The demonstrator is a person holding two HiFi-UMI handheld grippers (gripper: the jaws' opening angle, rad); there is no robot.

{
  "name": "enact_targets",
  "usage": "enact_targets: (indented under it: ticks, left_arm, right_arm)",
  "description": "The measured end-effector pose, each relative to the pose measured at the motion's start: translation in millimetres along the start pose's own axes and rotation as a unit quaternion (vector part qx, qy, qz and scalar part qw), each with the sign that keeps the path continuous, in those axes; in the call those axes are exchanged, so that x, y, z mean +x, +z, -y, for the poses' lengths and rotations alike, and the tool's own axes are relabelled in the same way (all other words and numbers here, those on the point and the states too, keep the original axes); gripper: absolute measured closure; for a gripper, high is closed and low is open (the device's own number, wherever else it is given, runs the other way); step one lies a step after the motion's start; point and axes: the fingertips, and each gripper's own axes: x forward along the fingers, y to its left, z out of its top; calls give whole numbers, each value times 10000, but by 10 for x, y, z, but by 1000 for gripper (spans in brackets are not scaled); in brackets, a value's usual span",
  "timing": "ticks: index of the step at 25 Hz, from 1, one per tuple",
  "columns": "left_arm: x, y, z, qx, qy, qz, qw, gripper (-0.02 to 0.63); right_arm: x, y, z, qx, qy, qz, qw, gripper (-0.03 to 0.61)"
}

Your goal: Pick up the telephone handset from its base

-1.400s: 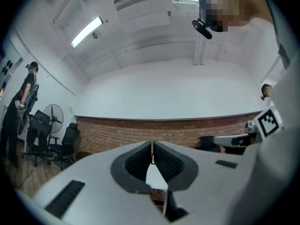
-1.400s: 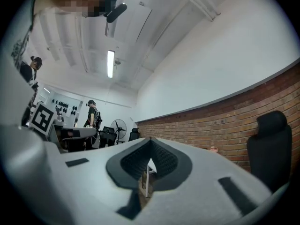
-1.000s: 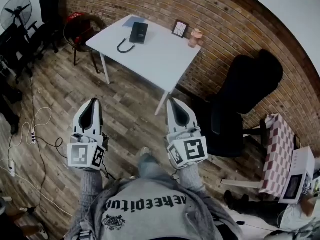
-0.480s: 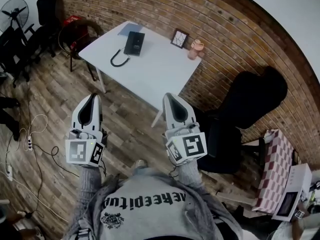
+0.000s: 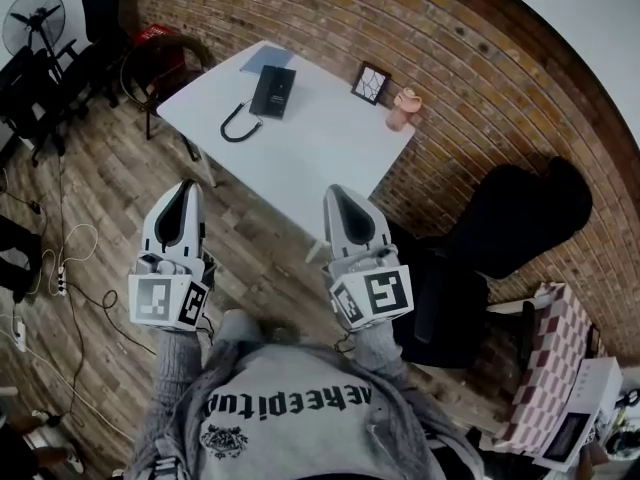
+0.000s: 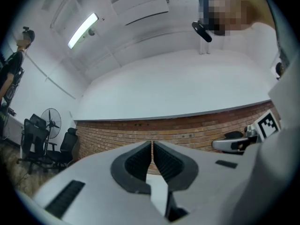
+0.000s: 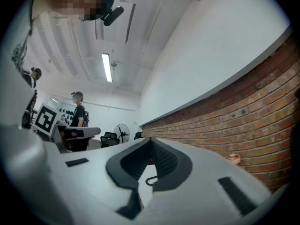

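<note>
Telephone (image 5: 272, 92) on table (image 5: 330, 138) shows too small for detail.

This is an office-like workroom. A brick wall (image 5: 480, 58) curves across the top of the head view above plank flooring (image 5: 110, 198). A white worktop (image 5: 320, 153) at upper centre carries a desk telephone (image 5: 272, 91). A black office chair (image 5: 520, 218) stands at right and a pedestal fan (image 5: 32, 18) at upper left. Cables (image 5: 62, 273) trail at left, and a tube light (image 6: 83, 30) hangs overhead.

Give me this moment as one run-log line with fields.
left tool: shut, empty | right tool: shut, empty | telephone: on white table, untouched, ahead of both tools
</note>
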Motion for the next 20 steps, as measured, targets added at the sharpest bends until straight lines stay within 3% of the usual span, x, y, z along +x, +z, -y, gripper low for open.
enact_targets:
  ticks: [11,20]
  left_arm:
    - [758,-161,-458,60,-146,-55,9999,598]
    - [1581,-271,-1188,-53,-429,-102,9990,598]
  right_arm:
    - [757,-232,293,-8,-250,-84,9997,574]
    - [1724,-379,369,-64,-567,-163,9982,575]
